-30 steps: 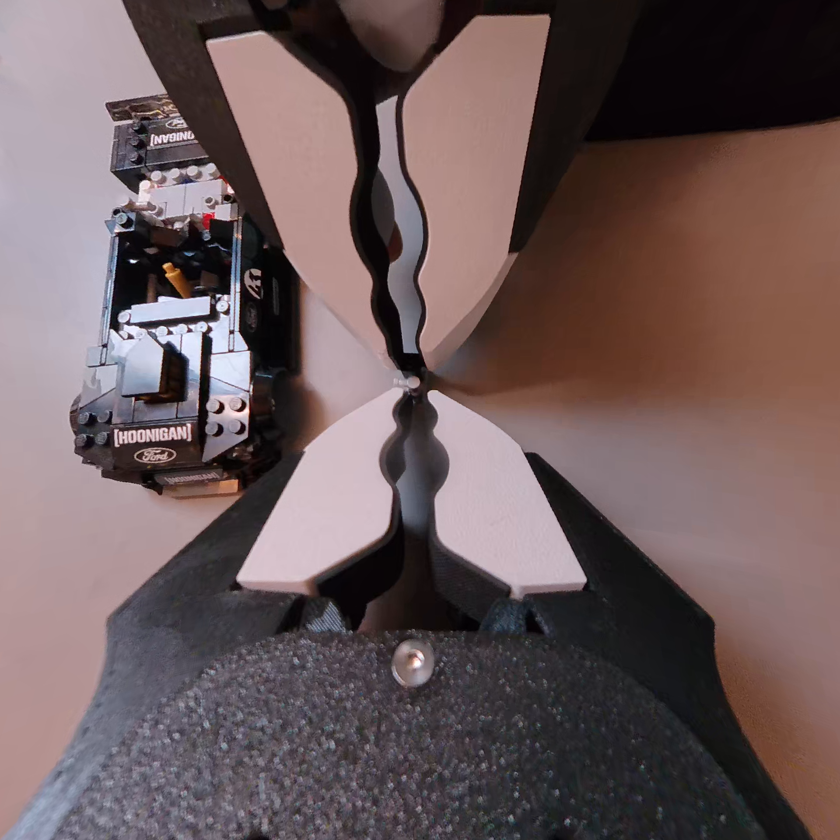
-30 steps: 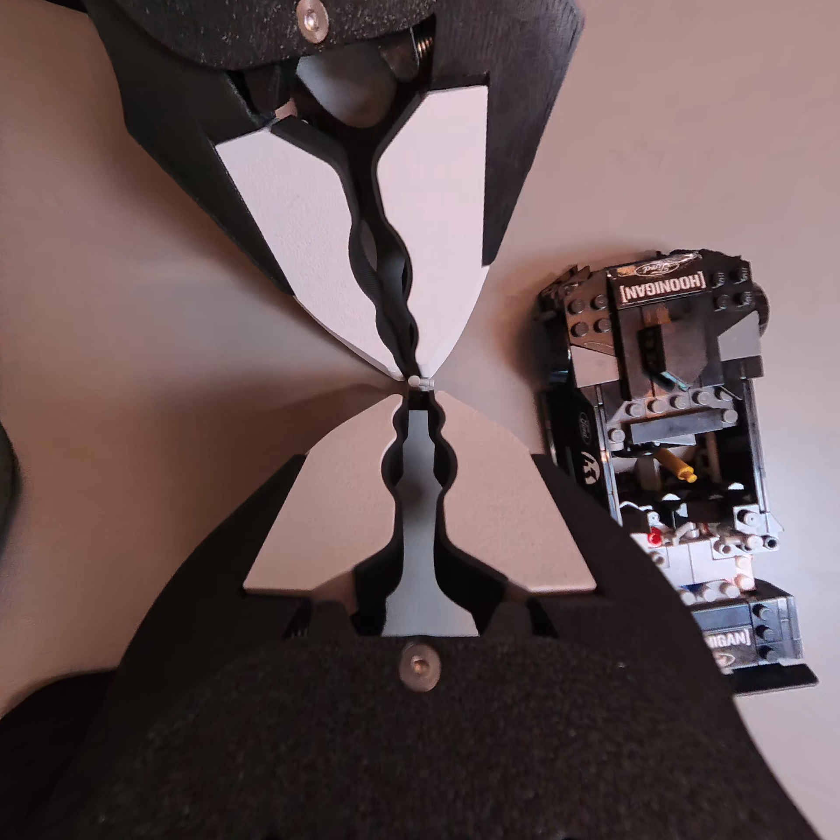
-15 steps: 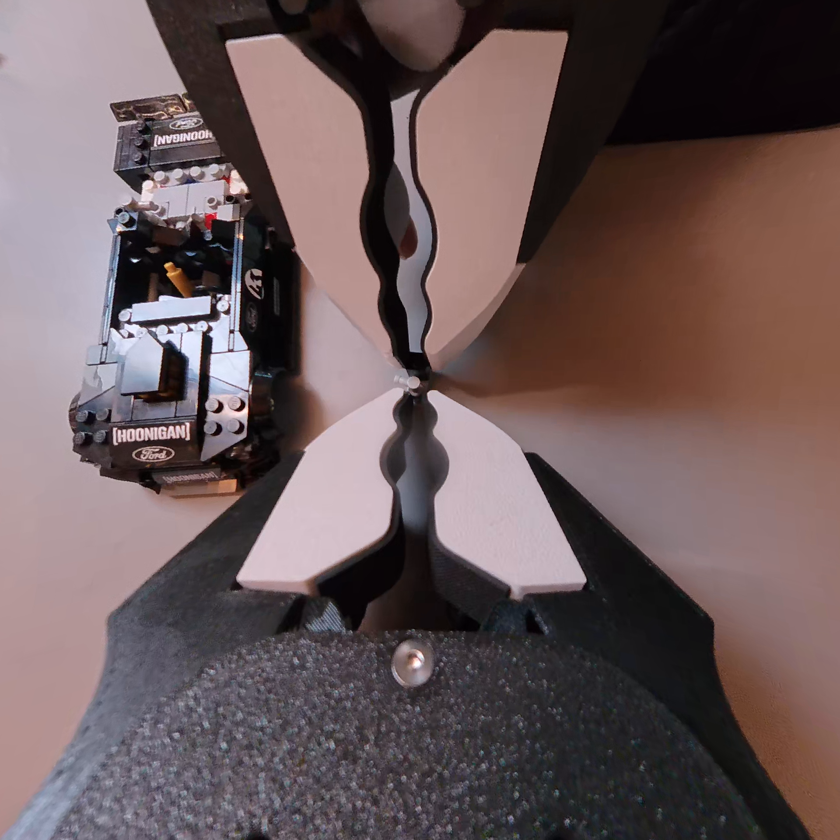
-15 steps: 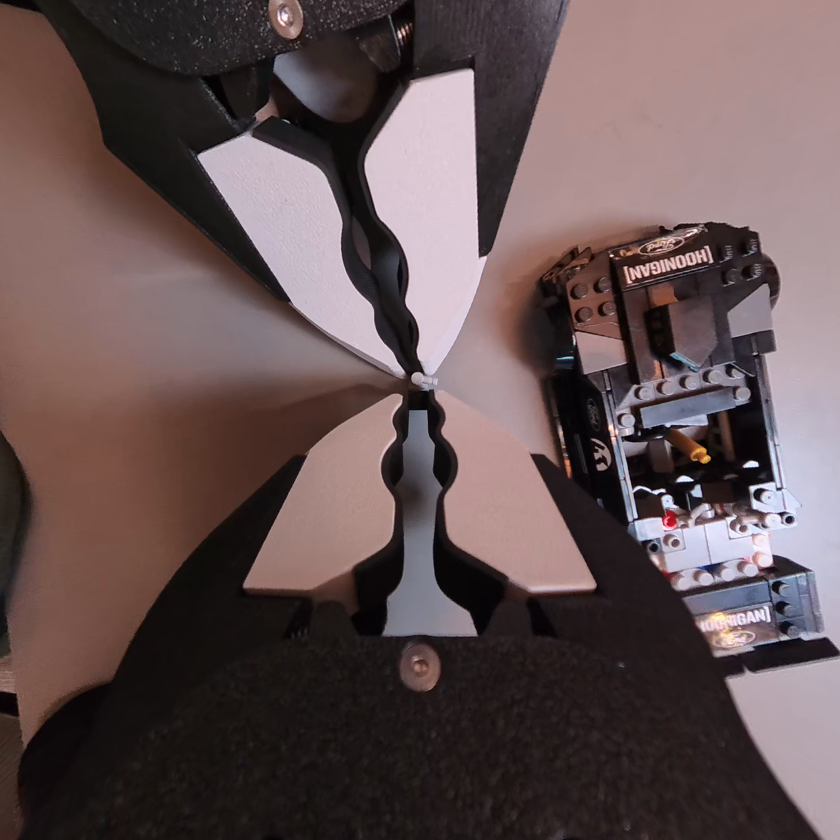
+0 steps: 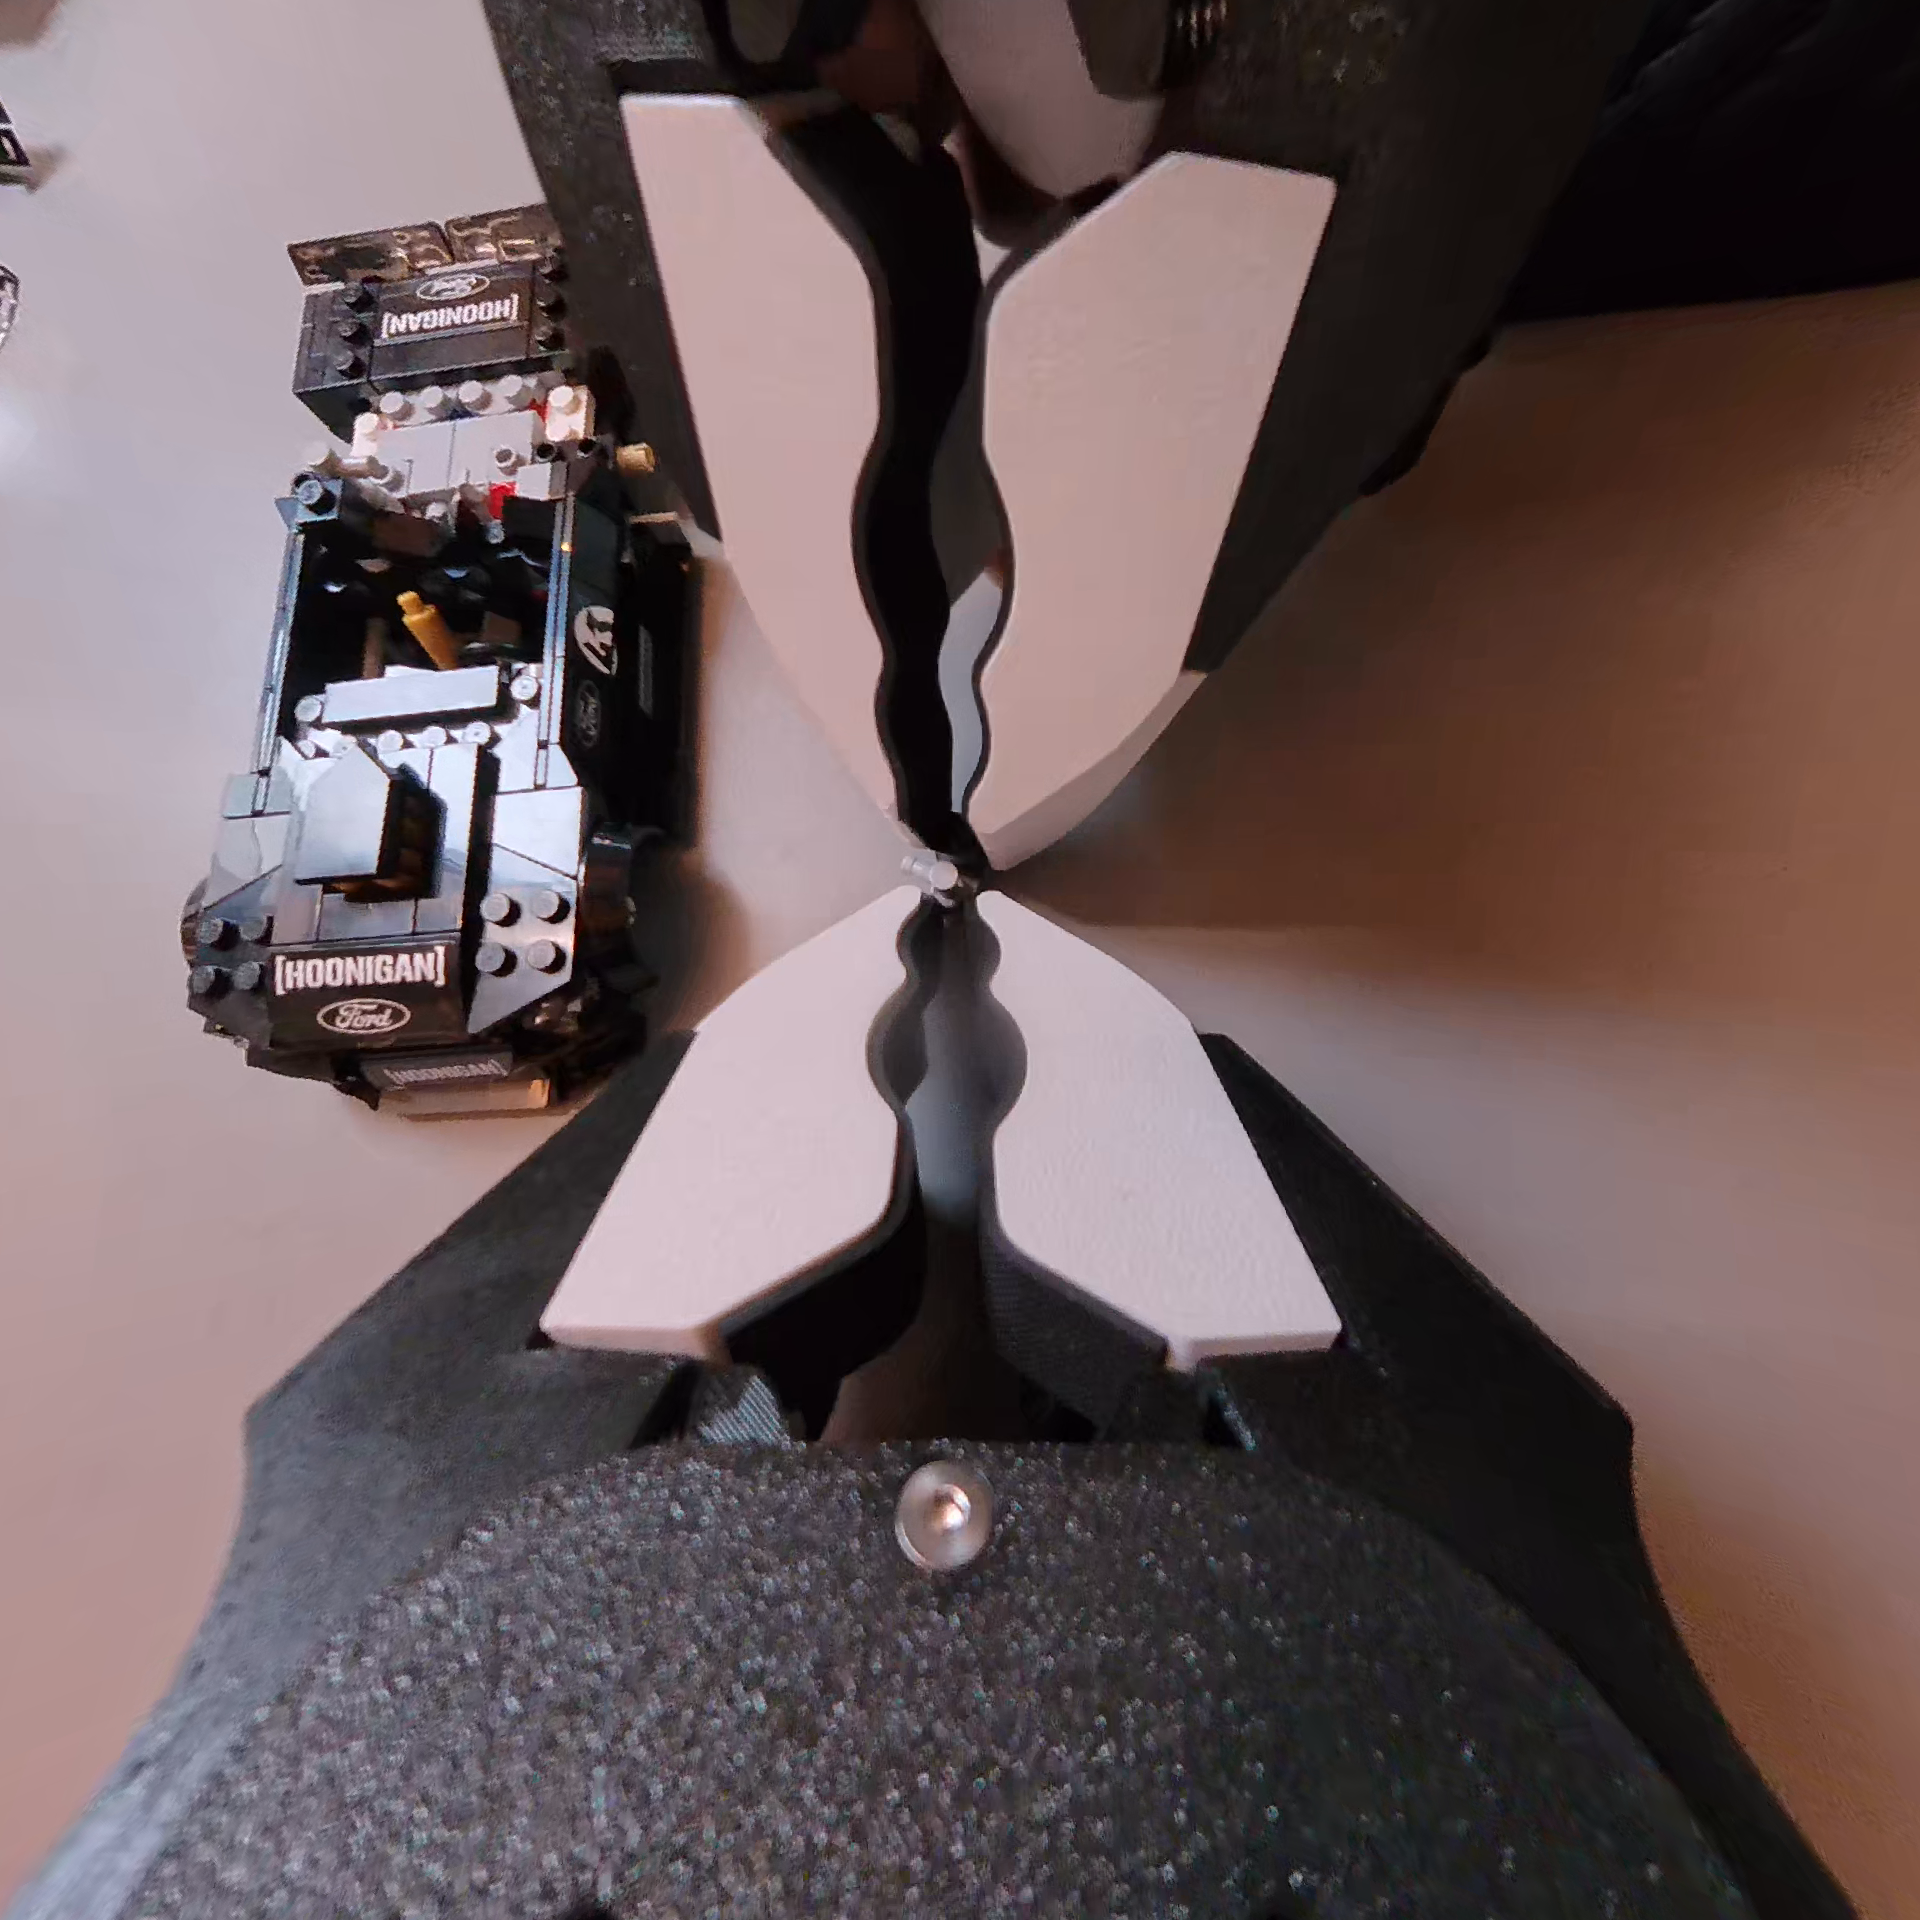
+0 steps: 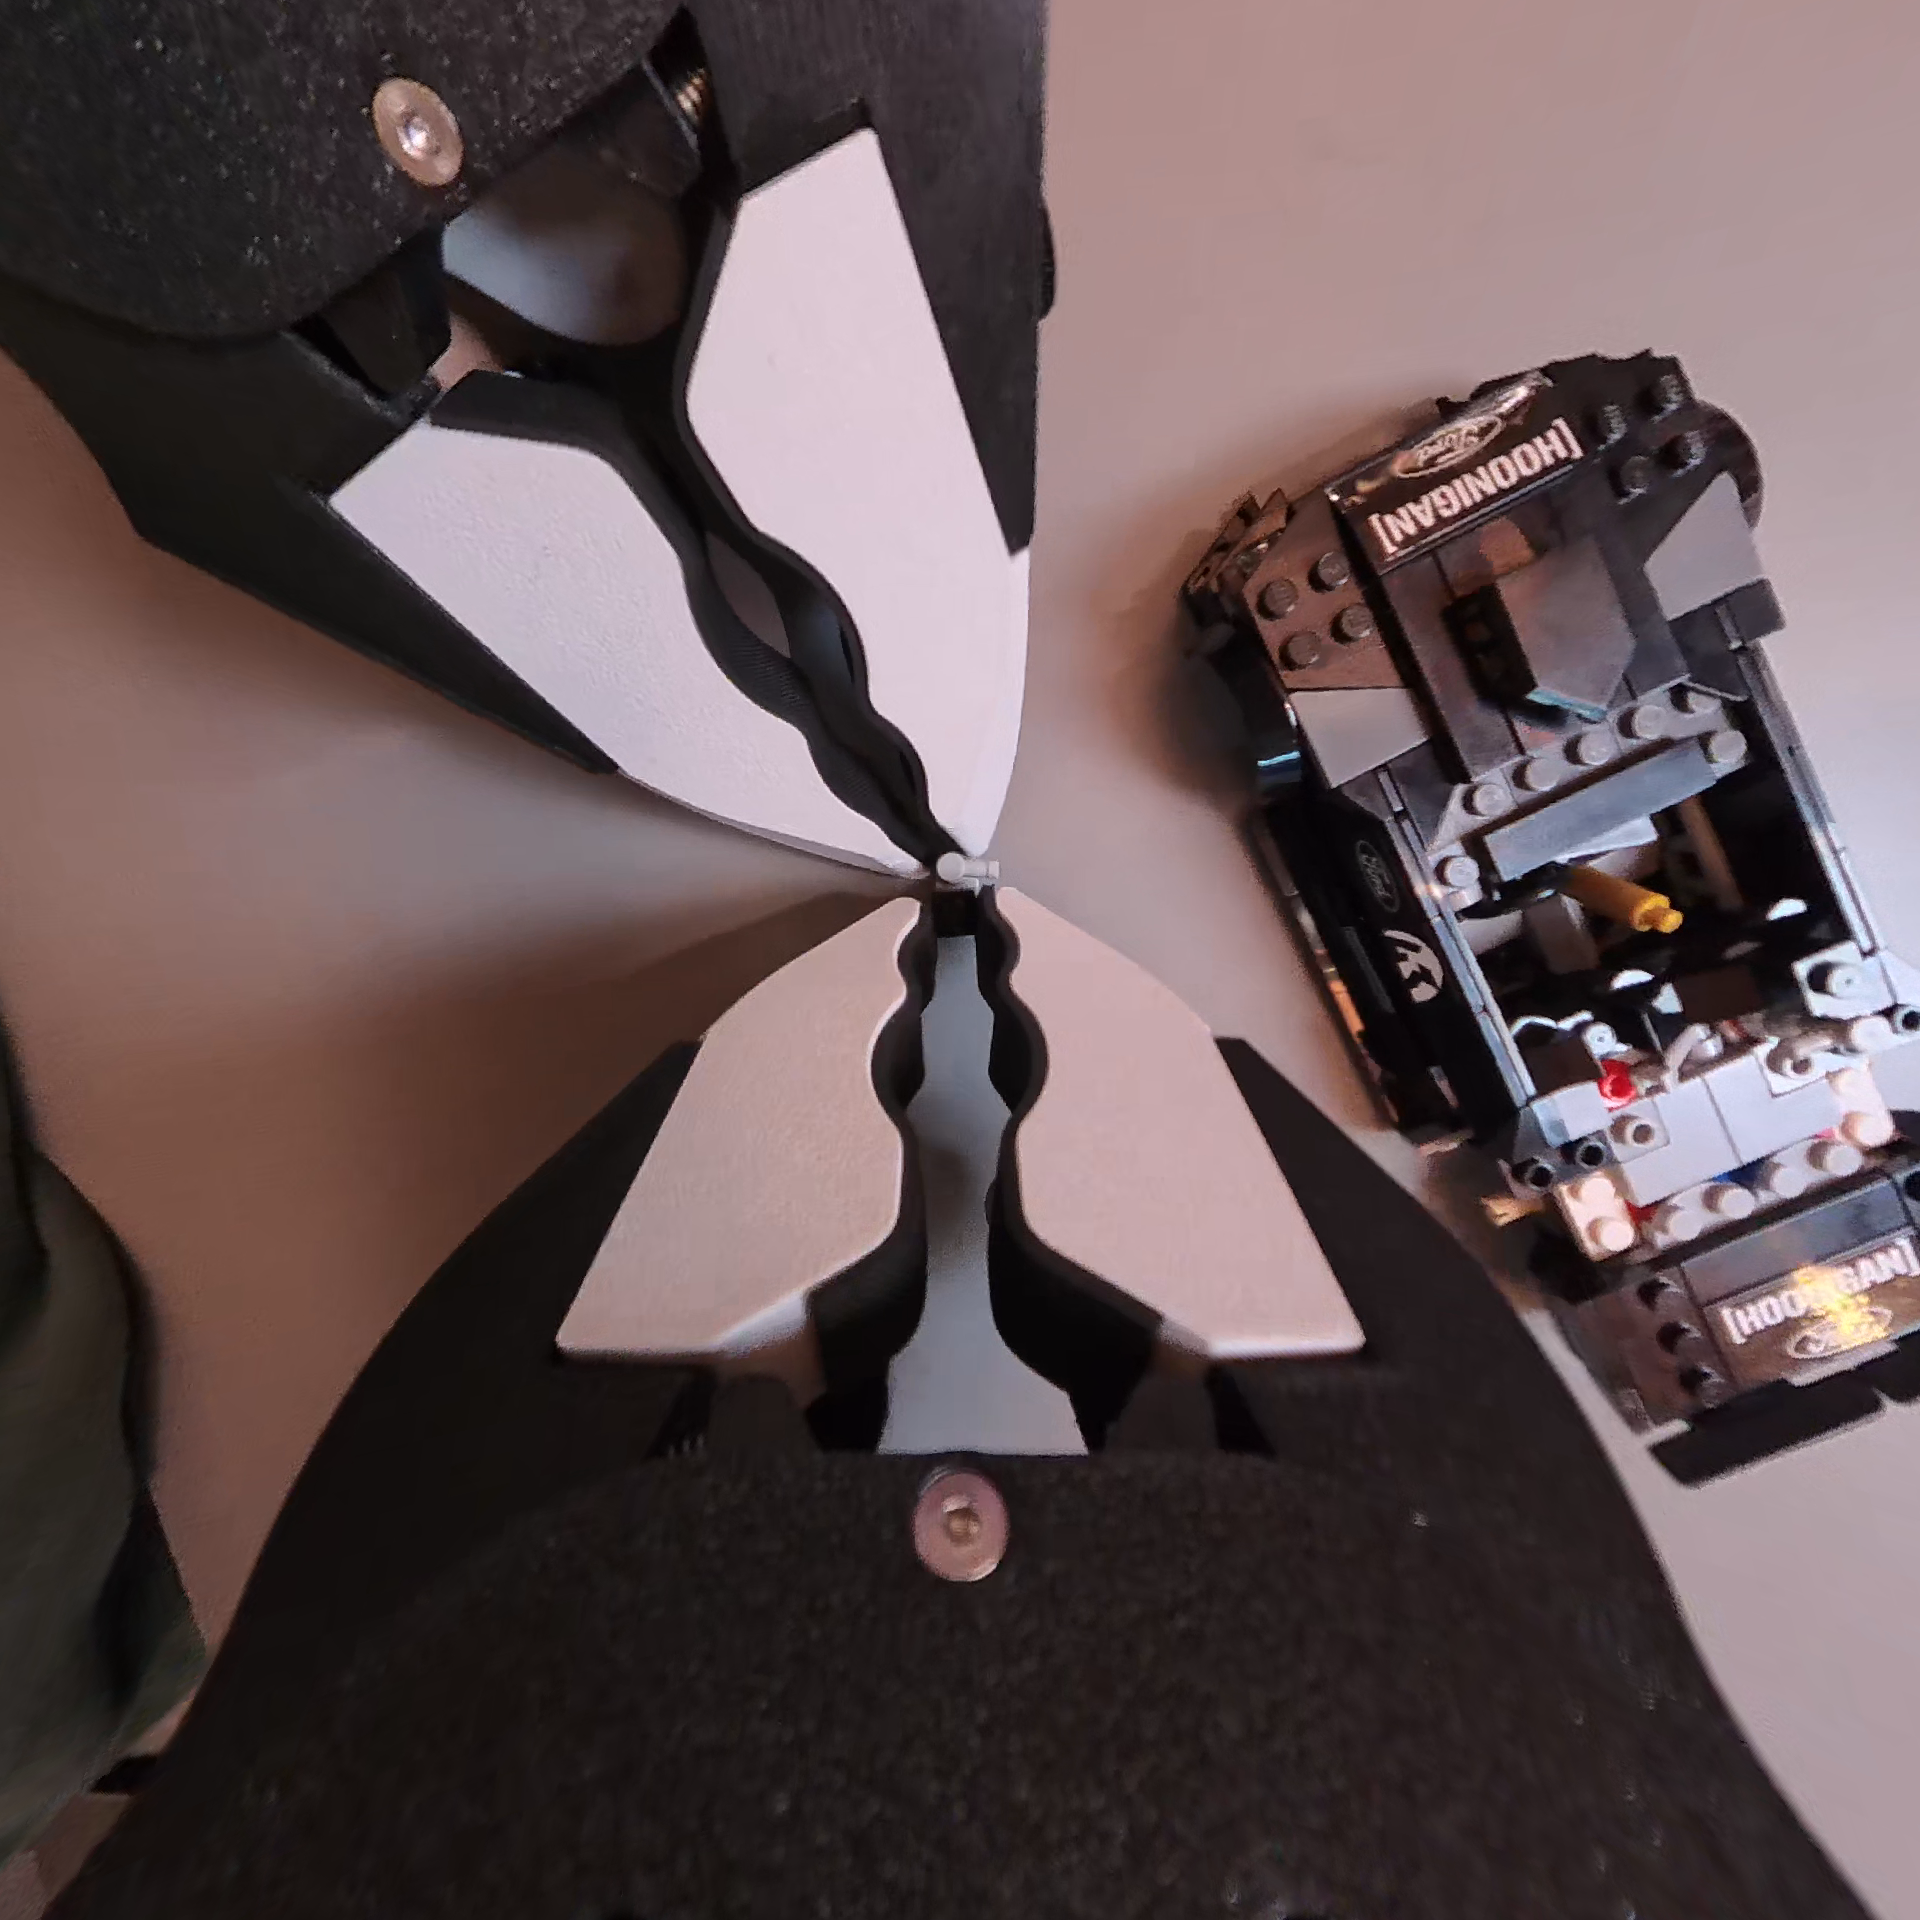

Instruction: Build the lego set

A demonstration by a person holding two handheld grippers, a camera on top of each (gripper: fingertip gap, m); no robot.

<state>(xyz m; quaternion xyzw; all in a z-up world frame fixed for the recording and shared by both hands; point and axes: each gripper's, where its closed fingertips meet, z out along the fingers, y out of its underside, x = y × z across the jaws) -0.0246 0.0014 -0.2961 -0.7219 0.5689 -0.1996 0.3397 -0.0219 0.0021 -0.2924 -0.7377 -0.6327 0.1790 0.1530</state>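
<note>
Left wrist view showed the left gripper and right gripper tip to tip, fingers of both clamped on one tiny grey piece above the desk, so joining or passing it probably needed a steady squeeze, with the lego car lying just beside.

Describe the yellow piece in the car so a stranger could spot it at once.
Find the black lego car lying on the pale table, roof off. In its open cabin a small yellow peg sticks up at a slant, the only yellow part among black and grey bricks.
</note>
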